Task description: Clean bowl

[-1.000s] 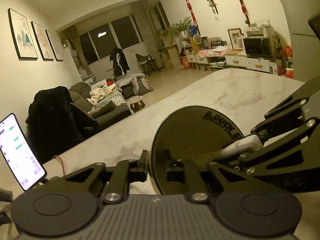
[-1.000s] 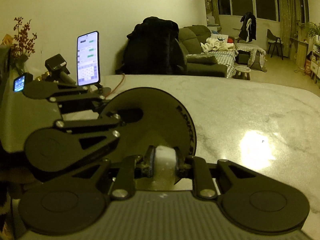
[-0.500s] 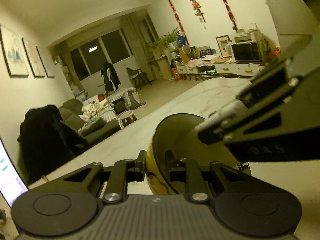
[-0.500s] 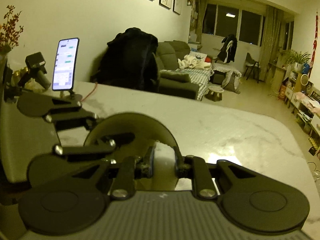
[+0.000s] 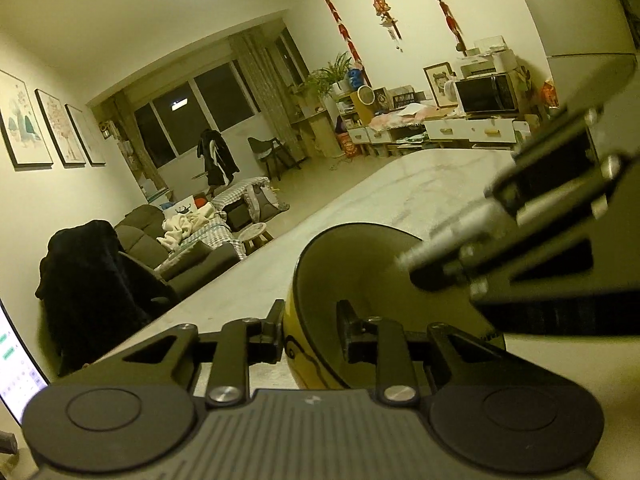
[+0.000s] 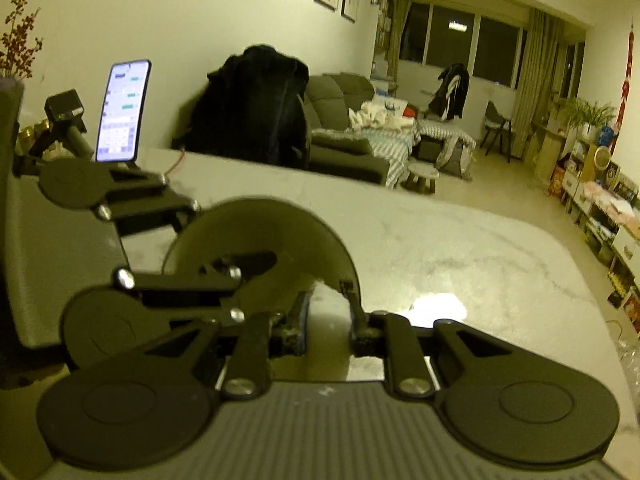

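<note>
My left gripper [image 5: 310, 330] is shut on the rim of a bowl [image 5: 360, 276], yellow outside and dark inside, held tilted above the marble table [image 5: 420, 188]. My right gripper [image 6: 326, 320] is shut on a white sponge [image 6: 326, 300] and presses it inside the bowl [image 6: 256, 232]. In the left wrist view the right gripper [image 5: 424, 262] comes in from the right with the sponge [image 5: 452, 232] in the bowl's opening. In the right wrist view the left gripper [image 6: 224, 276] holds the bowl from the left.
A lit phone [image 6: 123, 112] stands on a holder at the table's far left. A chair draped with a dark coat [image 6: 256, 108] stands behind the table. A lamp glare [image 6: 438, 306] lies on the tabletop to the right of the bowl.
The bowl has tipped from showing its dark underside to showing its inside, and rose a little. The right gripper moved the sponge within the bowl. Both stayed shut.
</note>
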Demonstrator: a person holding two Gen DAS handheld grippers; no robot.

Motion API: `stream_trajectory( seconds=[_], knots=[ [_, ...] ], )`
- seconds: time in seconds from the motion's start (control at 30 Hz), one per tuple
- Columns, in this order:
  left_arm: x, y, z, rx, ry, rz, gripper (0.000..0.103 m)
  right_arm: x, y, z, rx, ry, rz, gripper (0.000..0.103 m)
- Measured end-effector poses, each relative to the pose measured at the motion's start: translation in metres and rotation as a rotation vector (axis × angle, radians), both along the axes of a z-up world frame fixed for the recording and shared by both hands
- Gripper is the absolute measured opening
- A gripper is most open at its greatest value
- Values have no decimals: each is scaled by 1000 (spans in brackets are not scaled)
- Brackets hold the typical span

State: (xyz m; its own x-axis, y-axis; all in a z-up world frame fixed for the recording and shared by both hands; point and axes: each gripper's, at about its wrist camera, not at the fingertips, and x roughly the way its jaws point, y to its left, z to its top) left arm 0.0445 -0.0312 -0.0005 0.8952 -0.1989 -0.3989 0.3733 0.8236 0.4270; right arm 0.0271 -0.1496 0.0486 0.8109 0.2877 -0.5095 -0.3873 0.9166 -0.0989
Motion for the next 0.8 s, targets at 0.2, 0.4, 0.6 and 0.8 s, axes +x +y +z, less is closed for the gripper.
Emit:
stream_trajectory(
  seconds=[0.2, 0.4, 0.6, 0.8],
  knots=[
    [2, -1, 1, -8, 6, -2, 26, 2, -6, 4, 5, -8, -19, 20],
    [4, 1, -2, -49, 18, 18, 29, 3, -11, -8, 8, 23, -30, 21],
    [6, 14, 0, -187, 78, 59, 25, 3, -11, -14, 16, 33, -22, 24],
    [0, 31, 8, -272, 99, 87, 15, 0, -5, -15, 4, 28, -14, 25]
  ],
)
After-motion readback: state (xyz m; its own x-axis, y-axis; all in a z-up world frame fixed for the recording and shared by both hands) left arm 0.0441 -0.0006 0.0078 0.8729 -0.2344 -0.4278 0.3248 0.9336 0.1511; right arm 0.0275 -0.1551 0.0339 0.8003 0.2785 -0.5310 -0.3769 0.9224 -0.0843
